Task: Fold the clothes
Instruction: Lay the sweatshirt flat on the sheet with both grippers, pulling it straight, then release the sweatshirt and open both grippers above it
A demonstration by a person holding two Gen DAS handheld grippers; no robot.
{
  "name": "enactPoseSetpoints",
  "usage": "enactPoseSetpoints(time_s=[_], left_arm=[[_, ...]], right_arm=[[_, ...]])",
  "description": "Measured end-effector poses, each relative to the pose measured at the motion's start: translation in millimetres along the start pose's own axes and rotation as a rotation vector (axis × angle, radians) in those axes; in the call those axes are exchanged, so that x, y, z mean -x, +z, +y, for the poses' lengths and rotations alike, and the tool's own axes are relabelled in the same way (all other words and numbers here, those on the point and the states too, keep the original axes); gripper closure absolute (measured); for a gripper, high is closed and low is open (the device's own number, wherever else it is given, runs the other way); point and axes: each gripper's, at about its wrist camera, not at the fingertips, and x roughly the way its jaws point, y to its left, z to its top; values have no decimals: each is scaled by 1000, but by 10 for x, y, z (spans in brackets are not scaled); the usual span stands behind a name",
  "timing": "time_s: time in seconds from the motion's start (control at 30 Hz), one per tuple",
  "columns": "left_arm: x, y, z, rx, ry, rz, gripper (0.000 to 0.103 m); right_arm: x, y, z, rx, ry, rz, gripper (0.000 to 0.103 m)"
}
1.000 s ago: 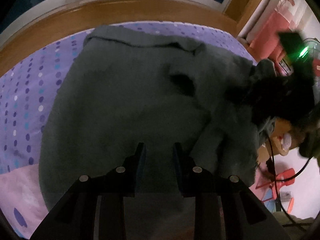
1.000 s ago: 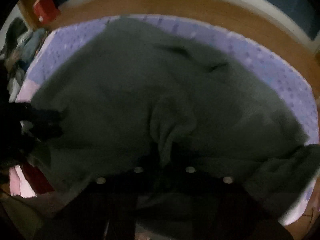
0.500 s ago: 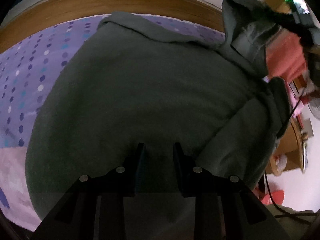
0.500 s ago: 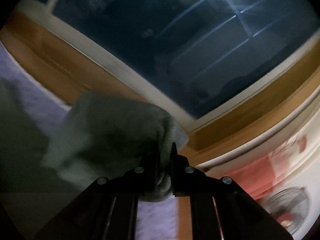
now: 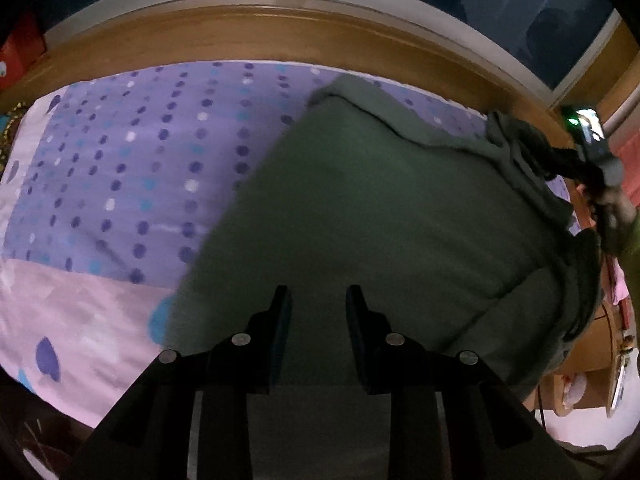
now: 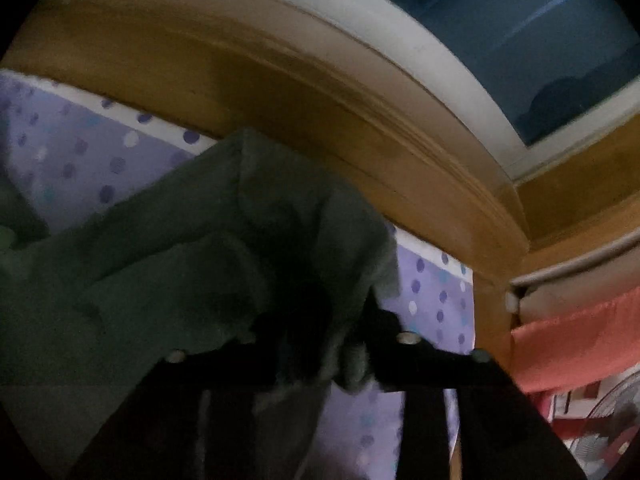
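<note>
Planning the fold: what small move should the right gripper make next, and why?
Probably back away from the green garment: the right gripper is opening, with bunched cloth still between its jaws near the far edge of the bed.

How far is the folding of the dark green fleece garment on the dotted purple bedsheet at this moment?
Early stage. Done: the dark green fleece garment lies mostly spread on the dotted purple bedsheet. In hand: the right gripper is opening with a bunched corner of the fabric between its fingers; the left gripper has its fingers apart over the near edge, and it is unclear whether they pinch cloth. Left: no neat fold is visible yet.
</note>
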Motion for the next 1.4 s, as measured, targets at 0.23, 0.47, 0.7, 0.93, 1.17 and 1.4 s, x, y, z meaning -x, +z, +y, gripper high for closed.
enactPoseSetpoints(time_s=[0.23, 0.47, 0.7, 0.93, 1.17, 1.4], left_arm=[[-77, 362, 397, -81, -51, -23, 71], [-148, 605, 728, -291, -198, 24, 71], [-184, 696, 853, -399, -248, 62, 71], [-154, 651, 811, -436, -162, 37, 71], [-159, 663, 913, -430, -155, 61, 71], [-210, 786, 1046, -507, -160, 81, 71]], right_arm=[[1170, -432, -108, -124, -12, -81, 40], [2339, -1099, 406, -298, -106, -50, 37], [2998, -1597, 1180, -419, 3, 25, 37], [3122, -1585, 2197, -416, 183, -38, 37], [2879, -1173, 3213, -409, 310, -111, 37], [2862, -671, 4099, -289, 290, -154, 37]])
